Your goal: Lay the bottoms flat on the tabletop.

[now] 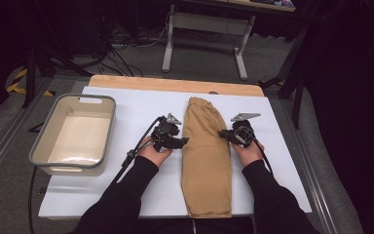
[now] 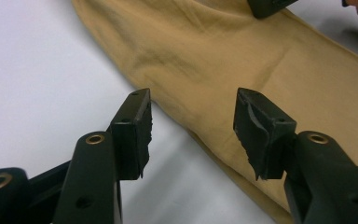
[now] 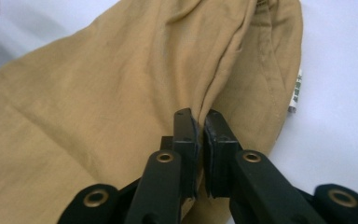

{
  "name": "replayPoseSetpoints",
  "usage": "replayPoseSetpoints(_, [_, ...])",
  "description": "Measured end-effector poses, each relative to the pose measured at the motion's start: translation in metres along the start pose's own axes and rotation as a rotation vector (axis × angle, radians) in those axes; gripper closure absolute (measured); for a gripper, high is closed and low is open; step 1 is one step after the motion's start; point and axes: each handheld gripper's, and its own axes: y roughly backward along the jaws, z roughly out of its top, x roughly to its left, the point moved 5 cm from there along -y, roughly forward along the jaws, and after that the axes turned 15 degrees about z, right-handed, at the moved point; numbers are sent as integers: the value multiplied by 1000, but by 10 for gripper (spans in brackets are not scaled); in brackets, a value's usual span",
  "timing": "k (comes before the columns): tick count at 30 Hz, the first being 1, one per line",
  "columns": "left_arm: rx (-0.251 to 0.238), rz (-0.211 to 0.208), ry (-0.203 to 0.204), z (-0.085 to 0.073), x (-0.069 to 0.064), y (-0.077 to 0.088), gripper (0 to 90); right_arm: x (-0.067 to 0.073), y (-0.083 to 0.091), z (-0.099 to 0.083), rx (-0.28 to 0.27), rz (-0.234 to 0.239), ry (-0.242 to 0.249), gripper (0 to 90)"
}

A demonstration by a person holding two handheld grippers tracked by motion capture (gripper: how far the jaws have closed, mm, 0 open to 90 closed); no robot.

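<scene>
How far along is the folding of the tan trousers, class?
Done: the tan trousers lie folded lengthwise on the white board. In hand: the right gripper pinches the fabric's edge, while the left gripper stands open at the opposite edge. Left, probably: folding them shorter; the grey bin holds nothing.

Matt tan cloth trousers [image 1: 207, 151] on smooth white board [image 1: 136, 112]

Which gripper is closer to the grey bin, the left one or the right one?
Left. The left gripper sits at the tan trousers' near edge, on the side of the grey bin. The right gripper pinches the trousers' far edge, with the garment between it and the bin.
</scene>
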Motion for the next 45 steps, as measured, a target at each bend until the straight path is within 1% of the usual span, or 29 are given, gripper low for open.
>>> replayPoseSetpoints(1, [5,-3,-1,1,0,0,477,1,1,0,0,-4,-2,861])
replayPoseSetpoints(2, [3,-5,6,2,0,-1,477,2,3,-1,3,-7,-7,862])
replayPoseSetpoints(7, [16,-5,-4,7,-5,-9,476,1,10,-6,7,-21,-39,857])
replayPoseSetpoints(11, [40,1,-13,9,-9,-18,476,-2,10,-12,20,-44,-48,818])
replayPoseSetpoints(13, [56,7,-13,9,-10,-23,478,-4,9,-14,36,-62,-47,744])
replayPoseSetpoints(14, [63,12,-13,8,-10,-26,479,-5,8,-15,42,-81,-41,685])
replayPoseSetpoints(16, [78,20,-10,7,-10,-29,486,-7,8,-15,48,-112,-29,608])
replayPoseSetpoints(18, [92,16,-9,6,-9,-31,501,-8,8,-16,52,-135,-20,531])
replayPoseSetpoints(21, [110,11,-10,4,-9,-34,524,-13,8,-17,39,-137,-43,448])
replayPoseSetpoints(22, [114,12,-8,3,-9,-34,531,-15,8,-18,32,-125,-60,446])
replayPoseSetpoints(25, [134,9,-13,1,-10,-37,565,-17,6,-20,20,-93,-96,448])
replayPoseSetpoints(26, [142,1,-10,0,-11,-37,585,-16,6,-20,21,-92,-94,463])
replayPoseSetpoints(28, [137,13,-17,-1,-12,-38,617,-15,6,-19,25,-73,-91,541])
replayPoseSetpoints(30, [136,8,-22,-1,-14,-38,653,-12,5,-19,30,-54,-95,608])
replayPoseSetpoints(32, [133,14,-19,-2,-15,-38,687,-11,5,-18,27,-33,-104,671])
replayPoseSetpoints(33, [135,18,-24,-2,-15,-37,716,-11,5,-18,24,-22,-108,700])
replayPoseSetpoints(34, [136,13,-25,-2,-16,-37,748,-11,5,-18,21,-14,-116,727])
replayPoseSetpoints(36, [145,-7,-22,-2,-18,-35,832,-10,5,-18,19,-1,-125,780])
replayPoseSetpoints(37, [142,-1,-32,-2,-19,-34,852,-10,5,-18,21,6,-126,800])
replayPoseSetpoints(38, [141,4,-42,-2,-19,-33,864,-9,5,-17,26,9,-125,809])
replayPoseSetpoints(41, [146,-11,-35,-1,-19,-30,875,-8,5,-15,45,8,-104,822])
replayPoseSetpoints(43, [149,-24,-37,-2,-19,-28,876,-7,6,-14,55,14,-104,826])
replayPoseSetpoints(45, [156,-27,-39,-3,-19,-25,877,-4,7,-13,63,22,-104,829])
